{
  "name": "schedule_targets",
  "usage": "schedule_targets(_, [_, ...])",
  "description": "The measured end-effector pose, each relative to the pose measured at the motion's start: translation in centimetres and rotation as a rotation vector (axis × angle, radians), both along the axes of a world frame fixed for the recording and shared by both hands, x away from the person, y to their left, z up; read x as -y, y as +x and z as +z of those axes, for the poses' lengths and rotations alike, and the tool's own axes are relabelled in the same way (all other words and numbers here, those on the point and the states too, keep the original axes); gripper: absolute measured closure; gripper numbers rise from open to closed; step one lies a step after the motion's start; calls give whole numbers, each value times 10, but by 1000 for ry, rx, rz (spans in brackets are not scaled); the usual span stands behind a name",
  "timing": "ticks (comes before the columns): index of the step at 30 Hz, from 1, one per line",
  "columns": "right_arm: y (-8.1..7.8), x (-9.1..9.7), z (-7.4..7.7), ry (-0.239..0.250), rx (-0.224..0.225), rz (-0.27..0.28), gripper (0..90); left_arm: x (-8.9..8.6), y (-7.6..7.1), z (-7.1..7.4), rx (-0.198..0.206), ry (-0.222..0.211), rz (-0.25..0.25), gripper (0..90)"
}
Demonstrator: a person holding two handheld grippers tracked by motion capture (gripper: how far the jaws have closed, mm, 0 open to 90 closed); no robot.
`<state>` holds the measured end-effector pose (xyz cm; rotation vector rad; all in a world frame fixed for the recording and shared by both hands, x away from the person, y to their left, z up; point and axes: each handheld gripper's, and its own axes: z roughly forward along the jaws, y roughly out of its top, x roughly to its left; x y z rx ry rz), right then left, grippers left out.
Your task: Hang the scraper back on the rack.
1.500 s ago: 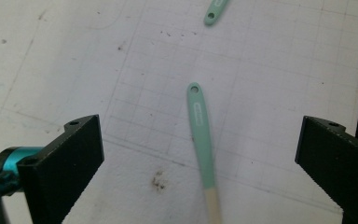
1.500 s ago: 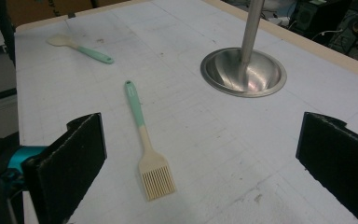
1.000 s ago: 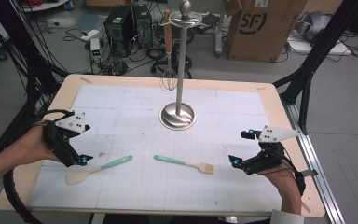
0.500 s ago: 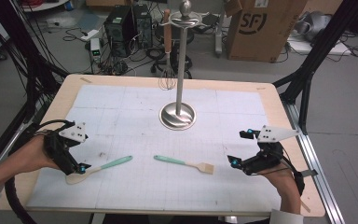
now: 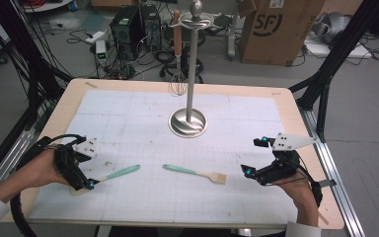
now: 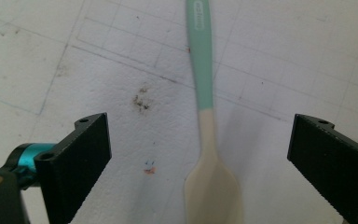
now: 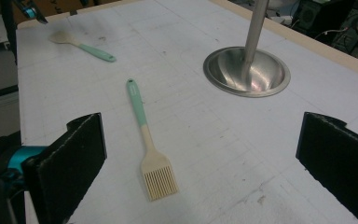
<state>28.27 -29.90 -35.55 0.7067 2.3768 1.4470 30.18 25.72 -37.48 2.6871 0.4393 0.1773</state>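
Note:
A spatula [image 5: 121, 173] with a teal handle and a cream blade lies on the white mat at the front left. My left gripper [image 5: 86, 182] hovers low over its blade end. In the left gripper view the spatula [image 6: 205, 116] lies between the wide jaws of that gripper [image 6: 200, 123], which have just been closing a little without touching it. A pastry brush [image 5: 197, 173] with a teal handle lies mid-front. My right gripper [image 5: 251, 170] stands open to its right, and the brush [image 7: 147, 140] lies ahead of the jaws [image 7: 200, 119].
A steel utensil stand [image 5: 188, 121] with a round base rises at the mat's centre back, and a whisk [image 5: 177, 81] hangs from its top. The wooden table edge [image 5: 321, 197] frames the mat. Cables, a computer case and a cardboard box sit on the floor behind.
My left gripper has sunk towards the spatula's blade end and drawn slightly nearer the front. The right gripper, brush and spatula have kept still.

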Motion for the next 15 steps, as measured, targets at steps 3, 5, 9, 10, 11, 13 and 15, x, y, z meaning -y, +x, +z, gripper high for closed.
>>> schedule_targets(3, [0,1,0,5,-5,-2,1,3,2,-4,-14,1,-9,95])
schedule_targets(5, [0,1,0,4,-4,-4,1,6,3,-7,-26,11,-12,109])
schedule_targets(9, [0,1,-1,3,-4,-3,1,12,5,-13,-42,42,-32,146])
schedule_targets(10, [0,1,-1,5,-5,-2,1,13,5,-14,-50,52,-38,159])
schedule_targets(11, [0,1,-1,4,-4,-2,1,14,5,-15,-51,58,-38,177])
schedule_targets(13, [0,2,-1,5,-5,-3,1,16,6,-18,-60,68,-41,206])
schedule_targets(15, [0,2,-1,8,-4,-5,1,17,6,-20,-65,78,-41,214])
